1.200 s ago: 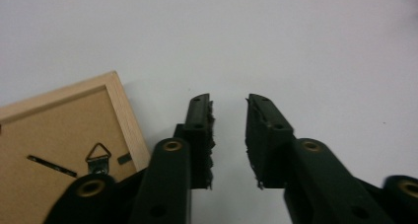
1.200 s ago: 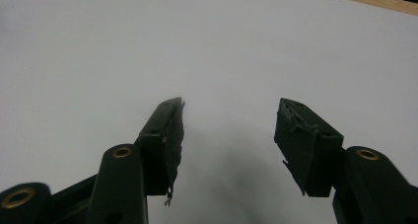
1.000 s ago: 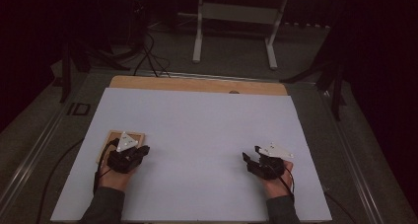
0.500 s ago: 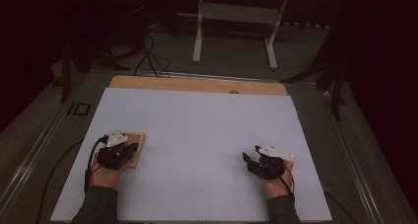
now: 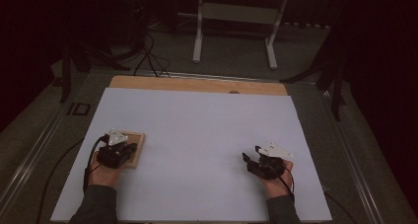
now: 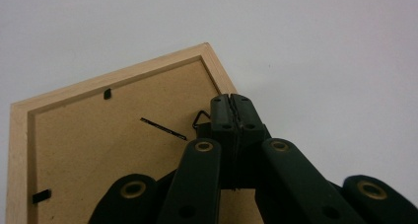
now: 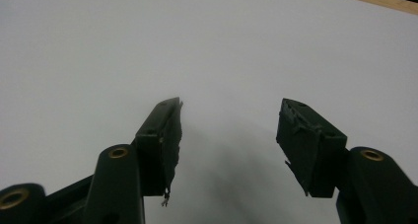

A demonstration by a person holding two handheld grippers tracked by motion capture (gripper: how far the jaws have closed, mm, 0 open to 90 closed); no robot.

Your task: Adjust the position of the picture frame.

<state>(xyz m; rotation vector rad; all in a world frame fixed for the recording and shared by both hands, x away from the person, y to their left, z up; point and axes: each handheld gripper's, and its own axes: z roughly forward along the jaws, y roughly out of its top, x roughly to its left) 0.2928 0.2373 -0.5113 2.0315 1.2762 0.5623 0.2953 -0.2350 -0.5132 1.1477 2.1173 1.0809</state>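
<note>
Left gripper (image 6: 231,116) works the wire hanger (image 6: 200,119) on the back of the frame (image 6: 113,135); right gripper (image 7: 229,130) waits.

Nearest us, in the left gripper view, we see the jaws pressed fully together, their tips over the small wire hanger on the frame's brown backing board, close to one corner. We cannot tell whether the wire is actually pinched or just lies beside the tips. The frame lies face down on the white sheet (image 5: 197,135), at its near left. We judge the step in hand to be grasping or lifting the hanger. The next move calls for a small, careful pull without dragging the light frame across the sheet; the other gripper may need to steady it. Further right, the right gripper's jaws stand wide apart, holding nothing, over bare sheet. Beyond, the table's wooden edge (image 5: 197,84) shows.
</note>
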